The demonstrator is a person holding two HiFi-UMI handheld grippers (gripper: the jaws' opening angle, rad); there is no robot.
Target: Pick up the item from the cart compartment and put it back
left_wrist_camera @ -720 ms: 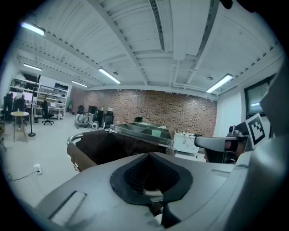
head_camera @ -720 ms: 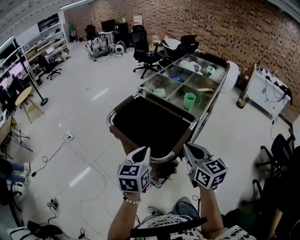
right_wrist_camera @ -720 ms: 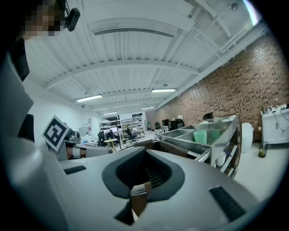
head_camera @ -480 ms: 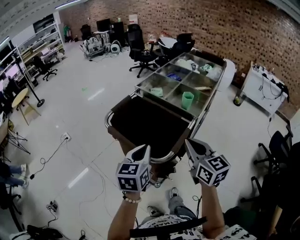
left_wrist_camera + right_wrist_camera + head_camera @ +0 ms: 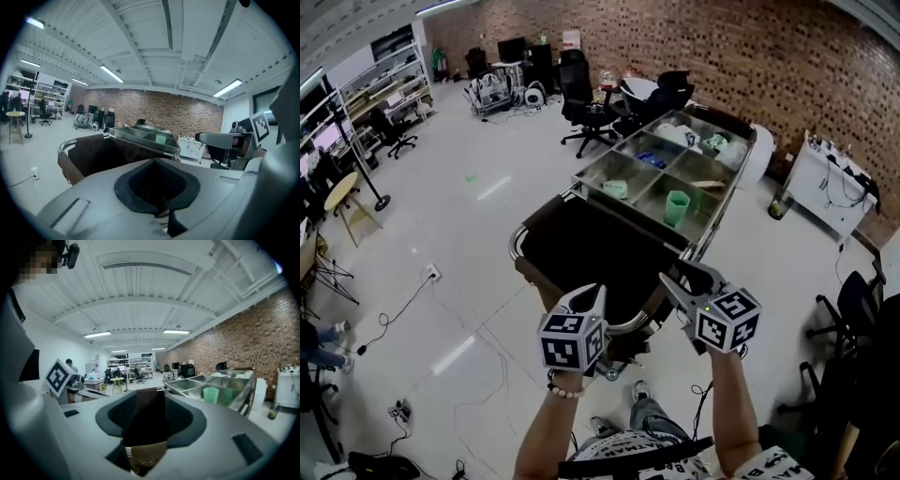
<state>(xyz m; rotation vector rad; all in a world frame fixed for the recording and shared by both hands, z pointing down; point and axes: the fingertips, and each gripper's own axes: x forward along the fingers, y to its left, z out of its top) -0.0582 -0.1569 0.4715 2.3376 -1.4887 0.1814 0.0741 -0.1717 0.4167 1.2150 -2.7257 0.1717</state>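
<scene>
A steel cart with several open compartments stands ahead of me. A green cup stands upright in the near right compartment, and a small pale green item lies in the near left one. Farther compartments hold a blue item and white things. A dark bag hangs at the cart's near end. My left gripper hovers over the bag's near rim, shut and empty. My right gripper is beside it, jaws slightly apart, nothing between them. The right gripper view shows the cup to the right.
Black office chairs and desks stand behind the cart. A white cabinet is at the right, by the brick wall. A round table and shelves are at the left. Cables trail on the white floor.
Both grippers have risen a little toward the cart's near end. The right gripper's jaws, together before, now stand slightly apart.
</scene>
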